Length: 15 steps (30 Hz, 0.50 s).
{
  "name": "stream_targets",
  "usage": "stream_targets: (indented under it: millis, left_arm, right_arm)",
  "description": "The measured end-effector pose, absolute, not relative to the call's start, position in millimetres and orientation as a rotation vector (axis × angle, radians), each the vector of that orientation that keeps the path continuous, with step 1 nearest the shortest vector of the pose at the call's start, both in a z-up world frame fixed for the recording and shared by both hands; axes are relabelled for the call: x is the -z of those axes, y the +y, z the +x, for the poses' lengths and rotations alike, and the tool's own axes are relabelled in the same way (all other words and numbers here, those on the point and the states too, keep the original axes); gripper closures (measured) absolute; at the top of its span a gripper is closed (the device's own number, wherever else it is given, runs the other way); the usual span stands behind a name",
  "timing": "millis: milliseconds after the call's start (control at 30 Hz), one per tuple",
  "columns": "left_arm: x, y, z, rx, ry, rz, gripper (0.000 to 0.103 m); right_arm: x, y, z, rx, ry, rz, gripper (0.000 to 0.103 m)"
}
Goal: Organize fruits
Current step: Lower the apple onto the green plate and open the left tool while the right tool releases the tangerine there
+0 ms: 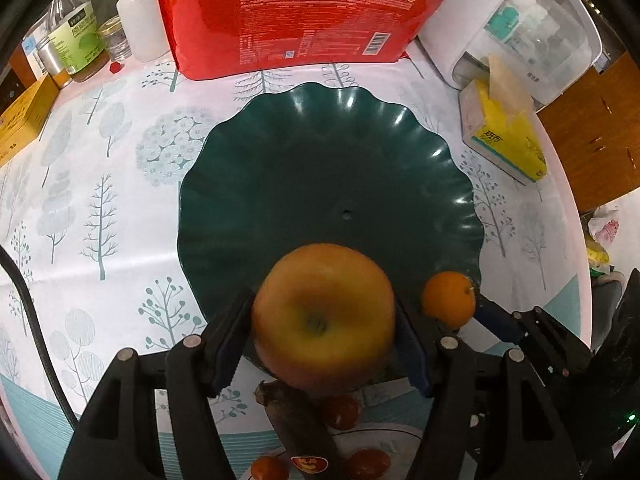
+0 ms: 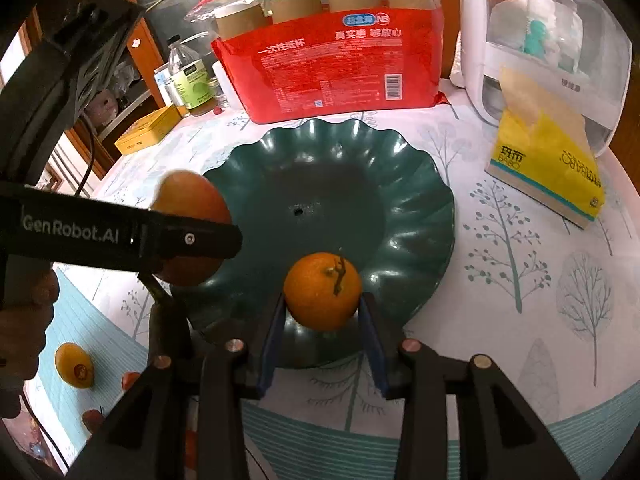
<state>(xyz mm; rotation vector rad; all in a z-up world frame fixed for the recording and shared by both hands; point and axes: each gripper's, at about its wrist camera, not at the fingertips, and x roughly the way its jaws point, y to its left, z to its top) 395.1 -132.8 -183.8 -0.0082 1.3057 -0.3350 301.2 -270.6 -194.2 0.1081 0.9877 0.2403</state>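
Left wrist view. The left gripper (image 1: pixel 324 320) is clenched on a yellow-red apple (image 1: pixel 323 316), its pads pressed to both sides, over the near rim of the dark green scalloped plate (image 1: pixel 280 152). Just right, the right gripper (image 1: pixel 476 312) carries a small orange (image 1: pixel 449 299) at the plate's edge. Below the apple lie a dark banana-like fruit with a sticker (image 1: pixel 296 420) and several small red fruits (image 1: pixel 342 412) on the tree-print tablecloth (image 1: pixel 100 208). Behind the plate stand a red pack of paper cups (image 1: pixel 296 16), a white squeeze bottle (image 1: pixel 140 16), a green-labelled bottle (image 1: pixel 78 40), a yellow tissue pack (image 1: pixel 504 136) and a white appliance (image 1: pixel 520 20).

Right wrist view. The right gripper (image 2: pixel 323 312) grasps the orange (image 2: pixel 322 290) above the plate's (image 2: pixel 400 184) near rim. The left gripper (image 2: pixel 192 238) with its apple (image 2: pixel 188 192) crosses in front of the plate's left edge. A yellow fruit (image 2: pixel 74 365) and red fruits (image 2: pixel 130 378) lie on the cloth lower left.
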Motion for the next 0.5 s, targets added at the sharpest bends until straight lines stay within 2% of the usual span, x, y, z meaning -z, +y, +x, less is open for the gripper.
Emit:
stream_targets:
  millis: [100,167,267,500]
  left_arm:
    - [177.9,-128.5,395.3,0.344,1.278,-0.033,0.034]
    - [170.3,-126.3,393.8,0.347,1.256,-0.040,0.029]
    - [162.0,-123.0,390.4,0.342,1.243,-0.040,0.029]
    - [136.3,-102.1,374.2,0.288,1.208,-0.042,0.029]
  right_arm:
    - [194.2,-273.8,301.6,-0.225,0.993,0.129,0.064]
    - [192.5,-277.4,302.2,-0.224,0.991,0.150,0.062]
    - [187.2,-282.7,301.3,-0.205,0.984,0.167,0.054]
    - [168.7,-287.7,287.4,-0.181,0.959,0.176,0.053]
